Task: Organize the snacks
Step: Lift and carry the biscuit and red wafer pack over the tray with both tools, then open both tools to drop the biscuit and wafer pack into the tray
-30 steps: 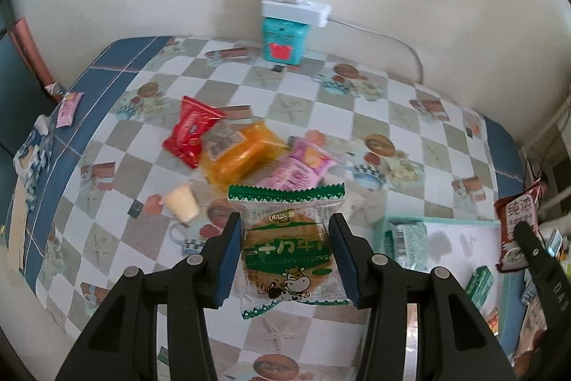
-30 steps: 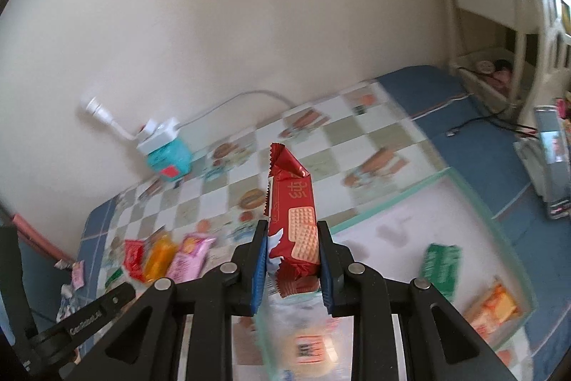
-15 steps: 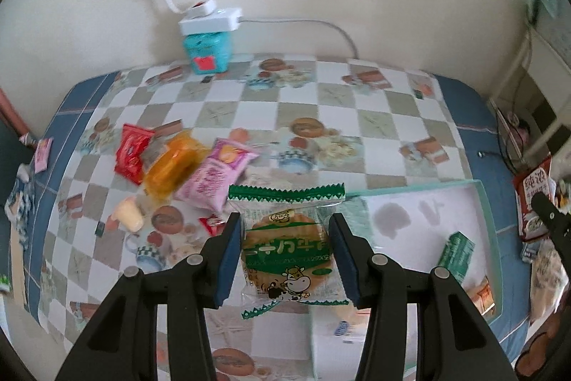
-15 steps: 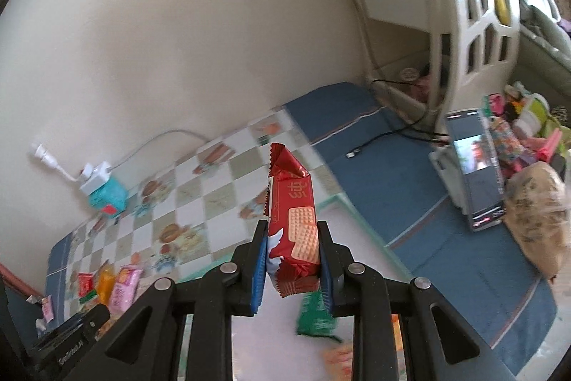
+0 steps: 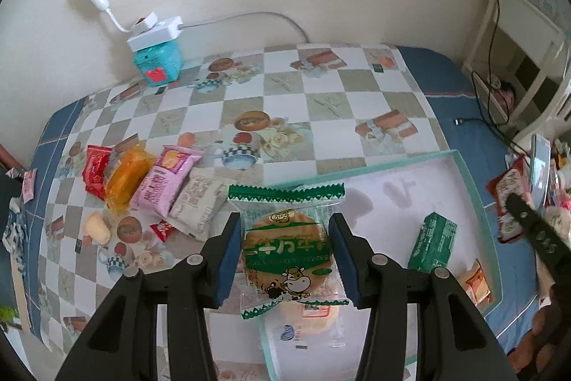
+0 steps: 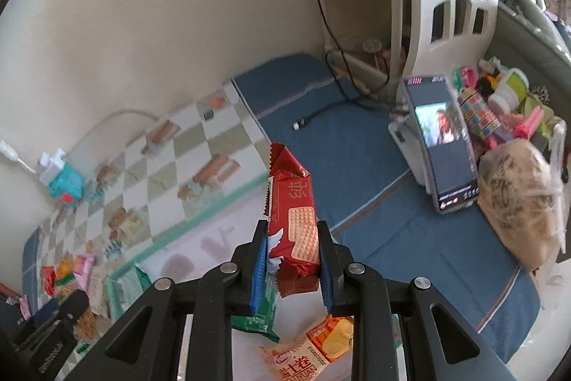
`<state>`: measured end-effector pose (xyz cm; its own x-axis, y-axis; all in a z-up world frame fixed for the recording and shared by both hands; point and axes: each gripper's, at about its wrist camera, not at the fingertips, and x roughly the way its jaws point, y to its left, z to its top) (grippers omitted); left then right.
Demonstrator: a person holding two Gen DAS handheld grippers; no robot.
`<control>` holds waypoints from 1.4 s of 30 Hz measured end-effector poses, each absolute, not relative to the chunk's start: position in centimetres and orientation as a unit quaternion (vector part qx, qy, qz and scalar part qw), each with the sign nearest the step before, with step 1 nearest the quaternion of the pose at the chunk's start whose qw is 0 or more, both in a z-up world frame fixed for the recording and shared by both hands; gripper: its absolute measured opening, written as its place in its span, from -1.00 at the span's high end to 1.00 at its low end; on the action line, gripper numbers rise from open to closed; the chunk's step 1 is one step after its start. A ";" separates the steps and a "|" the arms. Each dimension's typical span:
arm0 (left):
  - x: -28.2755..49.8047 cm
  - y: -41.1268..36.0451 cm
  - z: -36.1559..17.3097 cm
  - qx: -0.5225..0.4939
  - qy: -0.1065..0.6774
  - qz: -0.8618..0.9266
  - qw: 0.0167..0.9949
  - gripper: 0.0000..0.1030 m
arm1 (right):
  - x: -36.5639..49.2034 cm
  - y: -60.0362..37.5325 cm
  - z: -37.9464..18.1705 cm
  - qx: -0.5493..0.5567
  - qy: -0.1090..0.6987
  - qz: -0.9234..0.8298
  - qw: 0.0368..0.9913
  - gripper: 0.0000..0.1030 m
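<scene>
Both grippers have carried their packets over the white teal-rimmed tray (image 5: 474,188). Left gripper (image 5: 285,252) clamps the green-sealed clear cake packet (image 5: 287,245); right gripper (image 6: 292,256) clamps the red foil wafer packet (image 6: 291,220). Placement step; next, lower and release inside.

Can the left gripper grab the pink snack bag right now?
Probably not yet. The left gripper is already shut on the green cake packet, so its jaws are full. The pink bag lies in the open on the table, so the way looks free once the packet is dropped.
</scene>
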<state>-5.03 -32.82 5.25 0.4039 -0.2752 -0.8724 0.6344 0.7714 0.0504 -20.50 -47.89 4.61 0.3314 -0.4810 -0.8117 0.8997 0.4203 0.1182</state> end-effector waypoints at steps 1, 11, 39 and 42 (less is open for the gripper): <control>-5.2 -33.2 5.0 0.195 0.470 -0.281 0.814 0.02 | -20.3 -48.0 4.1 0.291 0.366 -0.452 0.760 0.49; -6.4 -36.0 2.3 0.207 0.483 -0.302 0.796 0.02 | -20.2 -49.1 -0.2 0.323 0.406 -0.442 0.732 0.48; -7.4 -38.0 0.6 0.206 0.491 -0.321 0.784 0.00 | -19.2 -49.6 -1.1 0.328 0.441 -0.428 0.718 0.48; -7.3 -38.0 0.6 0.204 0.492 -0.321 0.783 0.00 | -18.9 -49.5 -1.1 0.322 0.445 -0.426 0.719 0.47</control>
<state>-7.32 -38.01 0.60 0.3083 -0.3023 -0.9020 0.7042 0.7100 0.0028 -18.93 -49.46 -1.08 0.2408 -0.3266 -0.9140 0.8993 0.4293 0.0835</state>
